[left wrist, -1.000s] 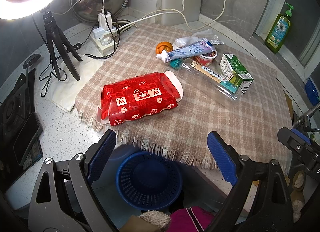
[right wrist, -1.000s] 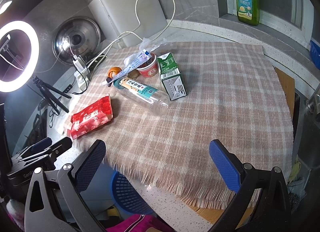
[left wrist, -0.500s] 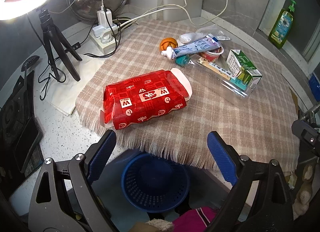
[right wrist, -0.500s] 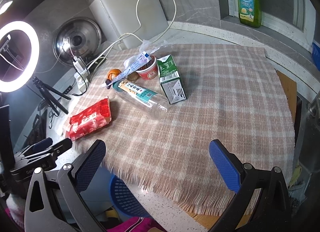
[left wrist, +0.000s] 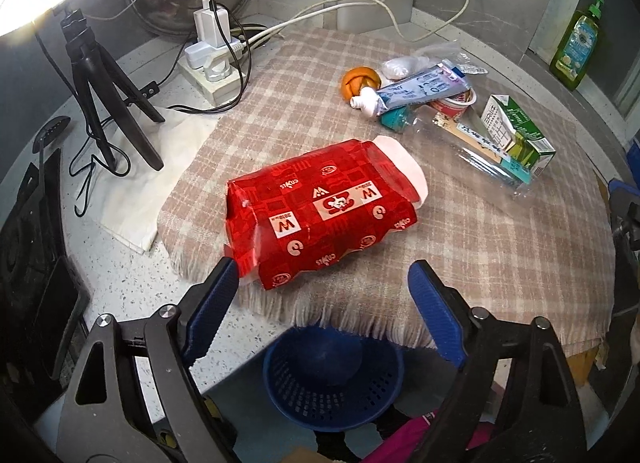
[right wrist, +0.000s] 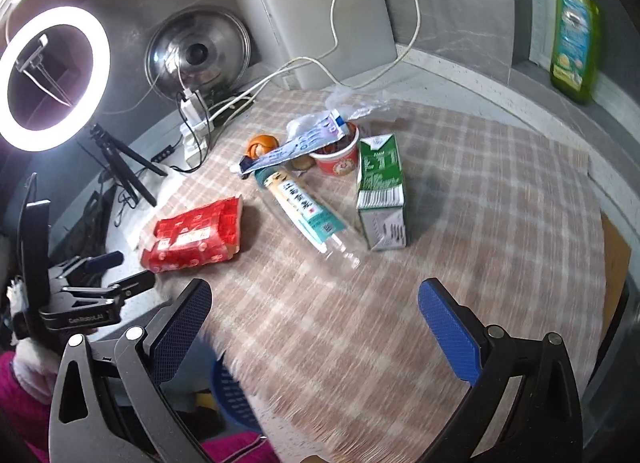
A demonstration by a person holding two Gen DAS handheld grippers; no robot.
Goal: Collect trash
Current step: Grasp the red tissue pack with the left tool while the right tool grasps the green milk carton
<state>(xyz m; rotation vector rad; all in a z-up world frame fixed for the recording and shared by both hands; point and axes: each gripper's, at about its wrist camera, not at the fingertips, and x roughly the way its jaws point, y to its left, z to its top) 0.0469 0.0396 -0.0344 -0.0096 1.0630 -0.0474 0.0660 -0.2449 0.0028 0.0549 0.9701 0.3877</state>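
Left tool (left wrist: 324, 283) moved closer to red packet (left wrist: 320, 219); jaws were just closing, wide, nothing gripped; packet's near corner just ahead, left pad beside it.

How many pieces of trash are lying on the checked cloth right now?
7: a red plastic wrapper nearest the blue basket; a clear plastic bottle and green carton mid-cloth; behind them toothpaste tube, red cup, orange peel, clear bag. More may hide underneath.
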